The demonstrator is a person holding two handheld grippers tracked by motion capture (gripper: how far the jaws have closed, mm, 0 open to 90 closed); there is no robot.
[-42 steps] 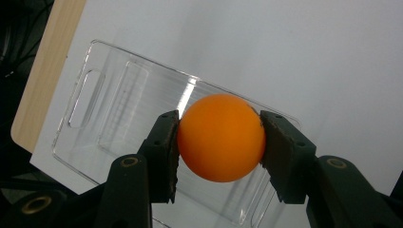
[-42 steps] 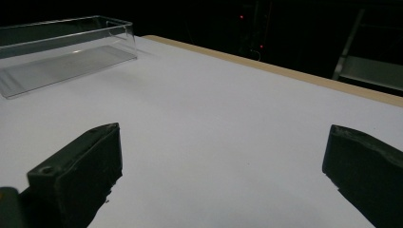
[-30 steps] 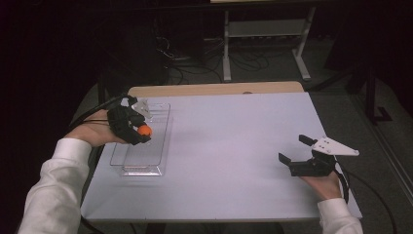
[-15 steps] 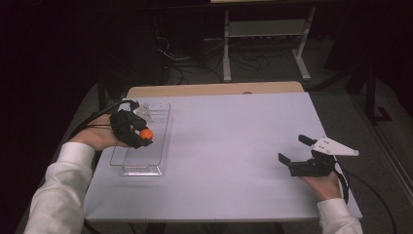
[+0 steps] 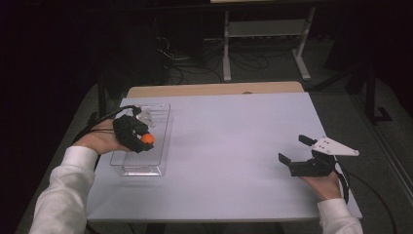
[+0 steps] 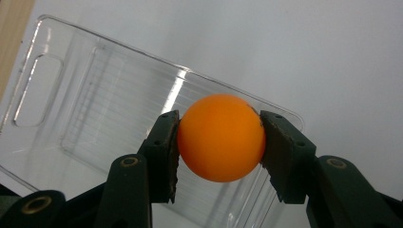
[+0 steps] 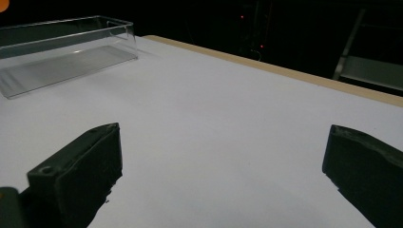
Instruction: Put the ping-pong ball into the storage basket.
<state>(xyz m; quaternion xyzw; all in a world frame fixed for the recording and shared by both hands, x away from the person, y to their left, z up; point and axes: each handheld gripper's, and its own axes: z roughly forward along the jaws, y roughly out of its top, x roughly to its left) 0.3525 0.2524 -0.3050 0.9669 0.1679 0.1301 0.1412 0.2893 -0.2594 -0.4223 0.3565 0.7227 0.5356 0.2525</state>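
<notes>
Though no brand, label or writing can be read on anything here, the things themselves are plain enough. The worktop (image 5: 229,146) is a white sheet over a tan board whose edge shows along the far side. The room around it is dark; a pale metal frame stand (image 5: 265,34) and loose cables (image 5: 180,68) sit on the floor beyond the far edge.

A clear plastic tray (image 5: 160,122) lies on the left part of the worktop, long side running near to far, with a handle cutout at one end seen in the left gripper view. The left gripper (image 5: 139,139) hangs over the tray, jaws clenched on an orange ball (image 6: 221,137); both pads press on the ball's sides and the ball is off the tray floor. In the high view the ball (image 5: 147,139) sits over the tray's middle.

The right gripper (image 5: 294,155) rests on the near right of the worktop, well apart from the tray, jaws released with nothing between them; white worktop shows in the gap.

Against a second ago, the left gripper with the ball has sunk lower toward the tray and sits slightly nearer. The right gripper and the tray have not shifted.
</notes>
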